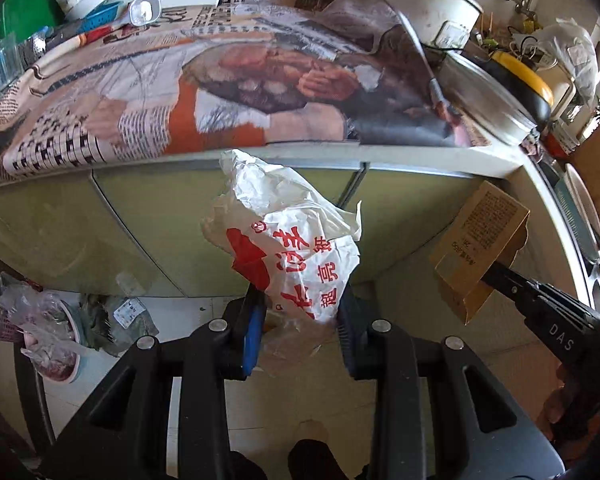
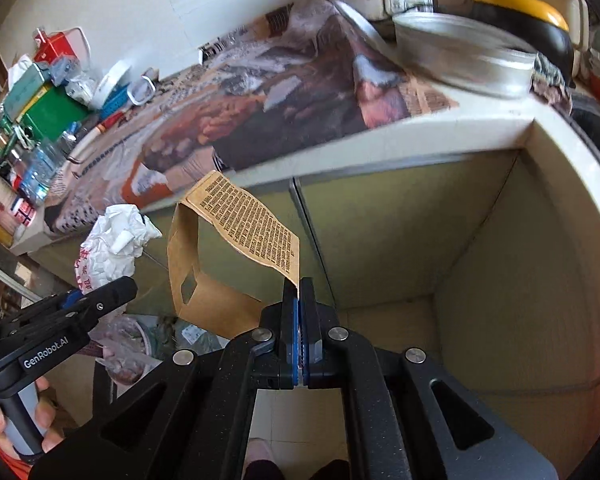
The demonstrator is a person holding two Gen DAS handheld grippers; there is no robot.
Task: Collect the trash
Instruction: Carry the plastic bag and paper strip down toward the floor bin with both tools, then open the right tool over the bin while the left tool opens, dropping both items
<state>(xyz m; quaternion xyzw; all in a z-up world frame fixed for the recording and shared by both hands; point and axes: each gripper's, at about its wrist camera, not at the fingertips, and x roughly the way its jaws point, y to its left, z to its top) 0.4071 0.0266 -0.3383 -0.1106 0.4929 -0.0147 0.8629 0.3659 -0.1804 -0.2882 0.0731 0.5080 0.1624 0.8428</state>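
My left gripper (image 1: pixel 298 300) is shut on a crumpled white plastic bag with red print (image 1: pixel 288 236), held in the air in front of the counter's cabinet doors. The bag also shows in the right wrist view (image 2: pixel 108 248), with the left gripper (image 2: pixel 88 296) at the lower left. My right gripper (image 2: pixel 299 292) is shut on a flattened brown cardboard sleeve with black print (image 2: pixel 236 252), held below the counter edge. The sleeve shows in the left wrist view (image 1: pixel 480 244), with the right gripper (image 1: pixel 500 276) at the right.
The counter (image 1: pixel 340 154) is covered with newspaper (image 1: pixel 228 80). A white pot (image 1: pixel 428 0), a metal bowl (image 1: pixel 488 96) and a yellow-black object (image 1: pixel 524 80) stand at its right. Boxes and bottles (image 2: pixel 40 120) crowd its left. A trash bin with a plastic liner (image 1: pixel 52 332) stands on the floor at lower left.
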